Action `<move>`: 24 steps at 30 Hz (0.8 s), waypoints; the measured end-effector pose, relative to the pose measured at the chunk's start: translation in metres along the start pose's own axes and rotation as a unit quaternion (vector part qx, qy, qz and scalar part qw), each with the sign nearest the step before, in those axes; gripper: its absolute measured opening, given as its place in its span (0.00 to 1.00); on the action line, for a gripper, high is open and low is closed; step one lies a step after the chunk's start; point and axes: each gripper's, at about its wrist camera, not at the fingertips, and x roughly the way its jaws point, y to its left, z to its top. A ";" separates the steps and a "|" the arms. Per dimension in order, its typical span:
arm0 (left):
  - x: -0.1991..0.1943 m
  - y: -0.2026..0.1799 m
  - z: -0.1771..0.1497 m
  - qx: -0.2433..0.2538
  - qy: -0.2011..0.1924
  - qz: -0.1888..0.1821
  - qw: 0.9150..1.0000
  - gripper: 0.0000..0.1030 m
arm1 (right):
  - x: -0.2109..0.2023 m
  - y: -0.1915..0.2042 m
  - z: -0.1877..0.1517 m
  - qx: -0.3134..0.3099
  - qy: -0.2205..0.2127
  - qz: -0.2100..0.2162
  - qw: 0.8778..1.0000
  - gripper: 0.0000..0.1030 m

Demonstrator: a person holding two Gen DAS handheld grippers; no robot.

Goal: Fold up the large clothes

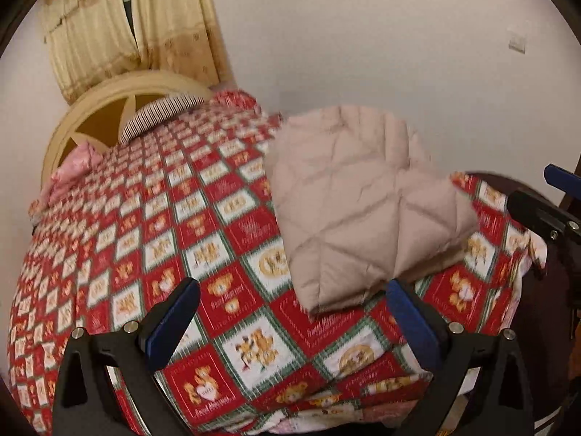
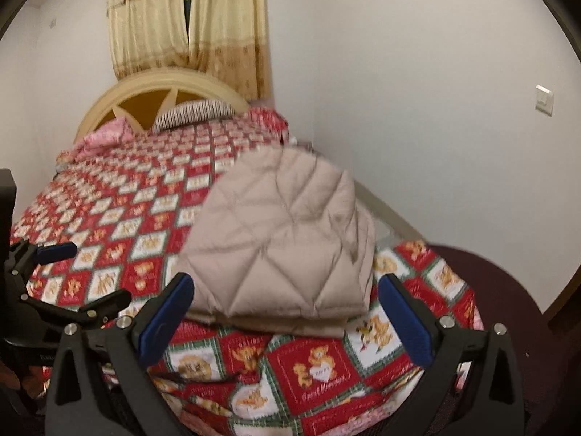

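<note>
**Folded Jacket Rests on the Bed Corner, Both Claws Clear**

The beige quilted jacket [image 2: 279, 239] lies folded into a compact, layered bundle on the red teddy-bear bedspread [image 1: 145, 218], near the foot corner of the bed on the wall side. Its stacked edges face the cameras, the layers squared one over another, which suggests the folding is finished or very nearly so. That spot keeps the bundle within easy reach of the person standing at the foot and leaves most of the patterned cover bare.

The right claw [image 2: 287, 312] stands with its blue pads spread wide, nothing between them; the jacket sits beyond the tips, not touched. The left claw [image 1: 294, 319] is likewise spread apart and empty, the near corner of the jacket lying just past its right-hand pad without contact. Both point downward at a slant toward the bundle, a posture that fits letting go and checking the result rather than gripping.

At the far end a cream headboard [image 2: 159, 91] backs a striped pillow [image 2: 196, 110] and a pink pillow [image 2: 105, 134], well apart from the jacket. Yellow curtains [image 2: 203, 25] hang behind. A dark round chair seat [image 2: 508, 290] sits by the bed's foot
</note>
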 end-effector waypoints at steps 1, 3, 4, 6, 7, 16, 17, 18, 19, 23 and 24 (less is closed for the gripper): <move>-0.006 0.002 0.005 -0.003 -0.013 0.000 1.000 0.99 | -0.004 0.000 0.003 0.002 -0.010 -0.002 1.000 1.00; -0.016 0.003 0.014 -0.009 -0.035 0.000 0.999 0.99 | -0.009 -0.003 0.010 0.006 -0.026 -0.002 1.000 1.00; -0.024 0.005 0.021 -0.014 -0.051 -0.001 0.999 0.99 | -0.012 -0.004 0.013 0.010 -0.034 -0.002 0.999 1.00; -0.035 0.005 0.029 -0.022 -0.078 -0.001 0.997 0.99 | -0.020 -0.008 0.017 0.016 -0.053 -0.007 0.998 1.00; -0.043 0.006 0.035 -0.028 -0.096 0.001 0.995 0.99 | -0.024 -0.009 0.020 0.019 -0.065 -0.011 0.998 1.00; -0.078 0.000 0.044 -0.044 -0.192 0.006 0.980 0.99 | -0.041 -0.019 0.041 0.052 -0.151 -0.012 0.987 1.00; -0.080 -0.002 0.043 -0.042 -0.199 0.011 0.979 0.99 | -0.041 -0.018 0.042 0.053 -0.155 -0.009 0.986 1.00; -0.080 -0.003 0.041 -0.040 -0.206 0.017 0.978 0.99 | -0.041 -0.017 0.042 0.053 -0.160 -0.005 0.986 1.00; -0.080 -0.005 0.040 -0.038 -0.208 0.022 0.977 0.99 | -0.041 -0.015 0.040 0.049 -0.165 -0.002 0.985 1.00; -0.078 -0.007 0.039 -0.037 -0.196 0.022 0.980 0.99 | -0.037 -0.008 0.038 0.035 -0.163 -0.006 0.986 1.00; -0.077 -0.008 0.039 -0.038 -0.194 0.022 0.980 0.99 | -0.039 -0.008 0.036 0.034 -0.160 -0.006 0.987 1.00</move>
